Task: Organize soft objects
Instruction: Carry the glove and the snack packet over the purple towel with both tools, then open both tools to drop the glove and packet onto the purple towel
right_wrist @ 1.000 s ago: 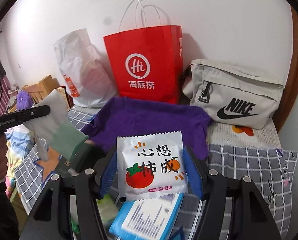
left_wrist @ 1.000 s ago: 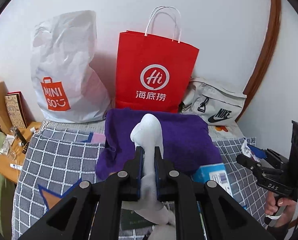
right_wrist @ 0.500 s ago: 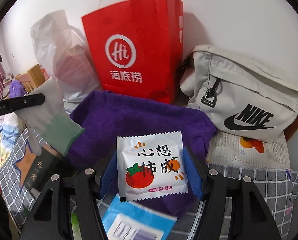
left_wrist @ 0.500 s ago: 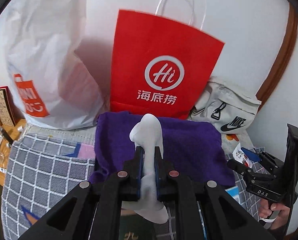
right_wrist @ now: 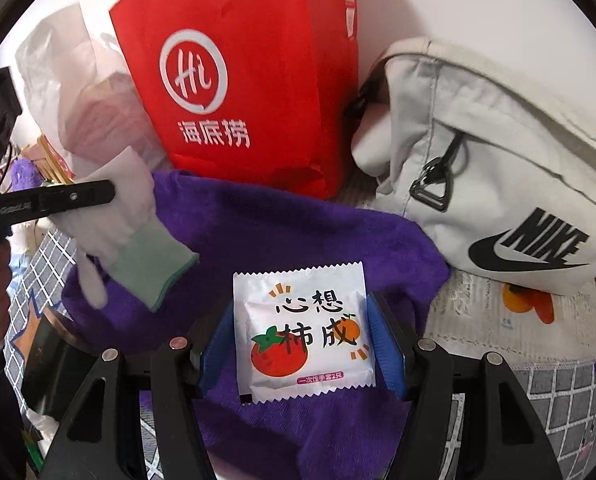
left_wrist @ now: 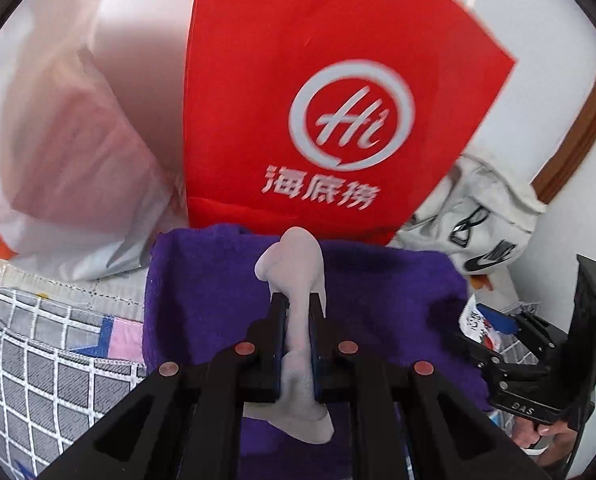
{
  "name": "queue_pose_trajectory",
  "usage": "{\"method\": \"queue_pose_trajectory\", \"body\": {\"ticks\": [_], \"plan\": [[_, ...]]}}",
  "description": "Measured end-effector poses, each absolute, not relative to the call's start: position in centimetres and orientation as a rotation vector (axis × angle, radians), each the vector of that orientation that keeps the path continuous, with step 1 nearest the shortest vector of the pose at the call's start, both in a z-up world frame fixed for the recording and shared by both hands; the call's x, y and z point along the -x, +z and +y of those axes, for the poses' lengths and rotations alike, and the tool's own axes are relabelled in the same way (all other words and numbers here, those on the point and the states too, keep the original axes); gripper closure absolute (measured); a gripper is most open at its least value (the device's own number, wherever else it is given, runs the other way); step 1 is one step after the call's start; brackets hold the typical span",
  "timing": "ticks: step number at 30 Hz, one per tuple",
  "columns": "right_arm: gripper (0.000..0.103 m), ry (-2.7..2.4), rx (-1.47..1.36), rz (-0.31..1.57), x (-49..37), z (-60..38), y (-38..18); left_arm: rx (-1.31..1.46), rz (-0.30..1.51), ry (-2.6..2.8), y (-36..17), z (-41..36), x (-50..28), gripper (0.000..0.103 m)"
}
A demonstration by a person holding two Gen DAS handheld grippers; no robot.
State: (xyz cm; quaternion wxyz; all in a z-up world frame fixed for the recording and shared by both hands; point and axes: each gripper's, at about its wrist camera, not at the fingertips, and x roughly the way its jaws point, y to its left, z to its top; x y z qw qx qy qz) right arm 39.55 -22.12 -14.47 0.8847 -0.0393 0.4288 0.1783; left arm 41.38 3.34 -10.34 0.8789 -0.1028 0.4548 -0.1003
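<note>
White plastic bag (left_wrist: 69,168) stood far left against the wall, red paper bag (left_wrist: 330,92) beside it, pale Nike pouch (right_wrist: 498,152) to the right. A purple towel (left_wrist: 217,304) lay spread on the checked bedcover (left_wrist: 57,368) in front of the red bag.

Left tongs (left_wrist: 297,308) were pressed nearly together, pinching a white glove (left_wrist: 298,280) at mid-length; in the right-hand view its green cuff hung over the towel's left edge. Right tongs (right_wrist: 300,336) stood part-spread, clamping a flat white sachet (right_wrist: 304,328) by its two side edges, above the towel's middle.

Step in hand, as judged: both soft items carried to the towel, neither set down yet. Next move likely calls for lowering each onto bare purple cloth, apart from one another, then easing the tongs off without dragging the glove.
</note>
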Motion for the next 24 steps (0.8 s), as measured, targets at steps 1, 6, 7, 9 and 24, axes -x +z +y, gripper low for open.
{"method": "queue_pose_trajectory", "body": {"ticks": [1, 6, 7, 9, 24], "plan": [[0.040, 0.375, 0.090, 0.900, -39.8, -22.0, -14.8, 0.218, 0.959, -0.205, -10.8, 3.5, -41.8, 0.093], [0.040, 0.386, 0.092, 0.967, -41.1, -22.0, -16.6, 0.174, 1.008, -0.155, -12.8, 3.9, -43.6, 0.093], [0.040, 0.385, 0.099, 0.974, -41.4, -22.0, -16.9, 0.177, 1.019, -0.150, -13.2, 4.0, -43.8, 0.093], [0.040, 0.384, 0.106, 0.984, -41.7, -22.0, -17.2, 0.182, 1.029, -0.141, -13.7, 4.2, -44.1, 0.093], [0.012, 0.386, 0.040, 1.014, -42.2, -22.1, -17.3, 0.121, 1.039, -0.110, -14.1, 3.8, -43.9, 0.050]]}}
